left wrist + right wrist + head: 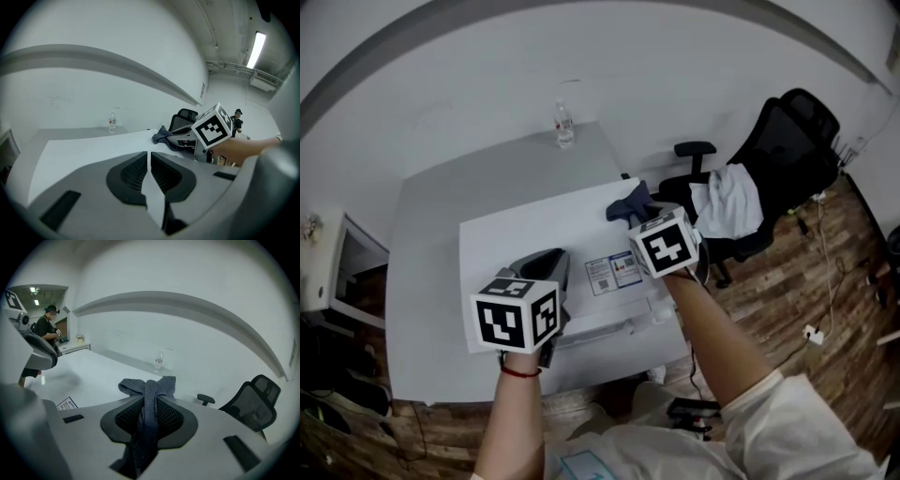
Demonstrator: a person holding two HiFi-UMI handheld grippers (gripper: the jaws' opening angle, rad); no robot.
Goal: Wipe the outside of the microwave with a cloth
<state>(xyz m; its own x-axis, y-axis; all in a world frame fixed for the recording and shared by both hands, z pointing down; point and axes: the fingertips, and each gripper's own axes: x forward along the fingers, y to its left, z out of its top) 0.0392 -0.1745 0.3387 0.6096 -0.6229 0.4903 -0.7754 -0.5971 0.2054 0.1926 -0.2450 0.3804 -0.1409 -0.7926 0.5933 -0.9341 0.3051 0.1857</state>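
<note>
Head view: the left gripper [546, 270] hovers at 7 o'clock over the white microwave [525, 234]. The right gripper [630, 211] is at 2 o'clock, its dark cloth [621, 208] seemingly touching the top.
Left gripper view: jaws together, empty.
Right gripper view: jaws pinch the bunched cloth.

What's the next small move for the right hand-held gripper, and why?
Probably press the cloth down and sweep across the microwave top: the right hand-held gripper clamps it near that top's far edge; the left hand-held gripper is shut, empty.
</note>
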